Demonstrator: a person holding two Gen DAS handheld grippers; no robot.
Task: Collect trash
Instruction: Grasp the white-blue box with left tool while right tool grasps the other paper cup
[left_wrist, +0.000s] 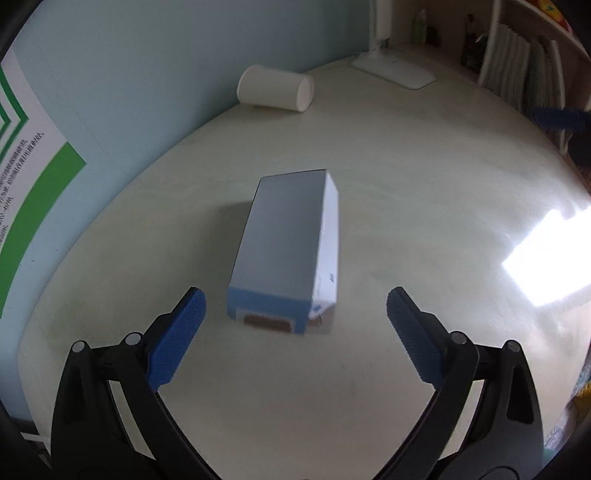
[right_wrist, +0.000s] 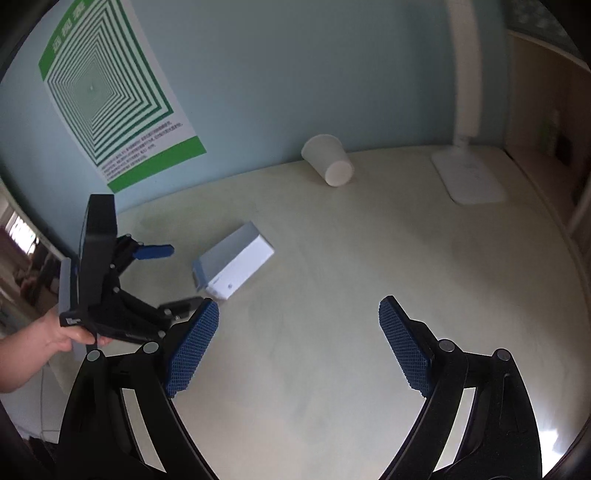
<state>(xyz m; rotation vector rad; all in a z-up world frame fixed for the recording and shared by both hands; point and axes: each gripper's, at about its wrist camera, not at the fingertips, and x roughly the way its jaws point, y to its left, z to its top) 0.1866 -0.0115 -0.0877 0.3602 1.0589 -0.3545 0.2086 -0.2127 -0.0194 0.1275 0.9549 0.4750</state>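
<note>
Two grippers, both spread wide and holding nothing. Left gripper (left_wrist: 295, 306) hovering low over the pale table (left_wrist: 424, 206), blue textured pads (left_wrist: 177, 339) well apart, small box (left_wrist: 288, 247) lying flat just ahead of the gap, near end almost level with the fingertips but touching neither. Box grey on top, white along the right side, blue band and a brownish patch at the near end, somewhat blurred. Seen from the right wrist, same left gripper (right_wrist: 173, 277) held by a hand (right_wrist: 55, 339) at the table's left edge, one blue finger on the far side of the box (right_wrist: 232, 266), the darker one on the near side. Right gripper (right_wrist: 299, 314) open over bare tabletop (right_wrist: 406, 258), apart from the box, which sits ahead and to its left. Farther back, white paper cup (left_wrist: 275, 88) tipped on its side close to the light blue wall (left_wrist: 147, 55). White desk lamp (left_wrist: 395, 66) standing right of the cup (right_wrist: 327, 158), base on the table. Green and white poster (right_wrist: 110, 99) on the wall at left. Shelf with books (left_wrist: 524, 62) at far right.
</note>
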